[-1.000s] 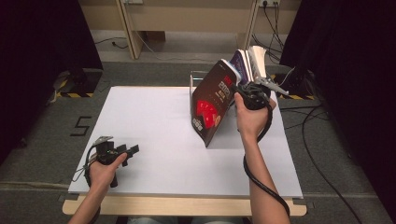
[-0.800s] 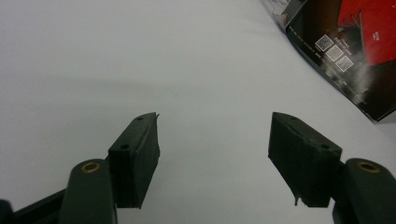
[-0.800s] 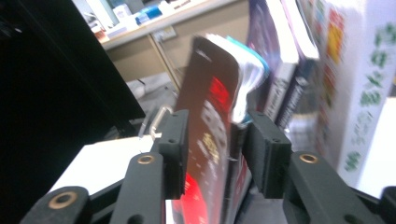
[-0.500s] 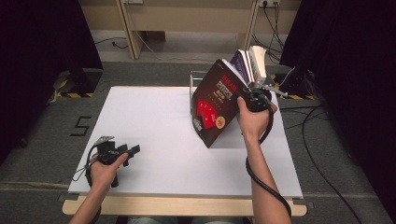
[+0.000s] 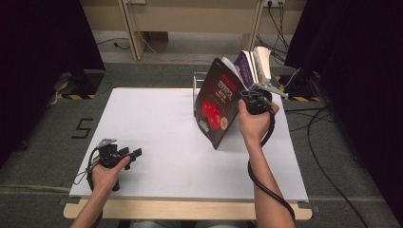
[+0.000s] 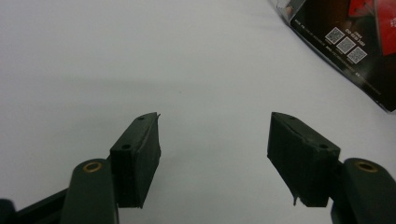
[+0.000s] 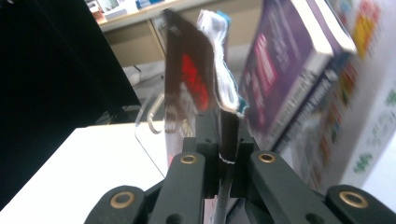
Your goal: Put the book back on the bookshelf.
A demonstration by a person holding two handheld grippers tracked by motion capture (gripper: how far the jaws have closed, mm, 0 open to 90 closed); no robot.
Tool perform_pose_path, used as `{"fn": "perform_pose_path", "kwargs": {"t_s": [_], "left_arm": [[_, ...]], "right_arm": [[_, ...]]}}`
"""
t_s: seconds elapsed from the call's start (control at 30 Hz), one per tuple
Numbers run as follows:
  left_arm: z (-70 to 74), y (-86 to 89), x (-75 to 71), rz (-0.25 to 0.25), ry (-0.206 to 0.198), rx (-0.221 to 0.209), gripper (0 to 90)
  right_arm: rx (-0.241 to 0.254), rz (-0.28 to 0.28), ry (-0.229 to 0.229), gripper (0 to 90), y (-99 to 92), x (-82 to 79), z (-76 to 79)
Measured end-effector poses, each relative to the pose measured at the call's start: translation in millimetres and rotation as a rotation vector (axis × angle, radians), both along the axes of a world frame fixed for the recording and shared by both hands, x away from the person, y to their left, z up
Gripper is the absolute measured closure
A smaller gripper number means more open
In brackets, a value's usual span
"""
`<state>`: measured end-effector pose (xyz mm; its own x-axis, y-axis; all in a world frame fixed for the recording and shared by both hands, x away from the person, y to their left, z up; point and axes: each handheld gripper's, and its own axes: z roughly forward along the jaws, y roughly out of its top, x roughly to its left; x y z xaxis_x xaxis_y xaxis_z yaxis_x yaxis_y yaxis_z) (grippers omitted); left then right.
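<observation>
Books (image 5: 252, 66) in clear stand (image 5: 196, 84) (leaning)

- A white table top (image 5: 157, 123) fills the middle of the high view, with a pale wooden edge (image 5: 190, 210) along its bottom.
- A clear plastic stand (image 5: 196, 80) sits at the upper middle of that board.
- A purple book (image 5: 246, 69) and a white book (image 5: 263, 59) lean together just right of the stand.
- A black number five (image 5: 81, 128) marks the grey floor at the left.
- Cables (image 5: 328, 128) trail across the floor at the right.
- Wooden furniture legs (image 5: 130, 26) stand along the top.
</observation>
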<state>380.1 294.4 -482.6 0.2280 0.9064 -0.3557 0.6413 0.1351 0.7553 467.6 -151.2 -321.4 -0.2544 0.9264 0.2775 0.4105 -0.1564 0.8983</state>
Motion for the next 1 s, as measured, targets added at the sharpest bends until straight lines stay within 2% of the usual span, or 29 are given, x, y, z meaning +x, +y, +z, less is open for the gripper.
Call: {"fn": "perform_pose_path", "kwargs": {"t_s": [0.17,0.3,0.47,0.83,1.0], "left_arm": [[0.2,0.3,-0.1,-0.002,-0.001,0.000,33.7],[0.4,1.1,-0.1,0.001,-0.003,-0.003,33.7],[-0.1,2.3,-0.1,0.003,-0.001,-0.006,33.7],[0.0,2.1,0.6,0.002,-0.003,-0.009,33.7],[0.5,3.2,0.4,0.007,-0.005,-0.012,33.7]], "right_arm": [[-0.037,0.013,-0.070,87.2,11.6,-5.1,10.7],[-0.073,0.019,-0.102,87.2,22.4,-5.5,13.0],[-0.088,0.029,-0.127,87.2,33.1,-2.2,18.7],[-0.081,0.020,-0.180,87.1,51.7,18.2,38.6],[-0.076,0.014,-0.190,87.2,61.2,29.9,41.8]]}}
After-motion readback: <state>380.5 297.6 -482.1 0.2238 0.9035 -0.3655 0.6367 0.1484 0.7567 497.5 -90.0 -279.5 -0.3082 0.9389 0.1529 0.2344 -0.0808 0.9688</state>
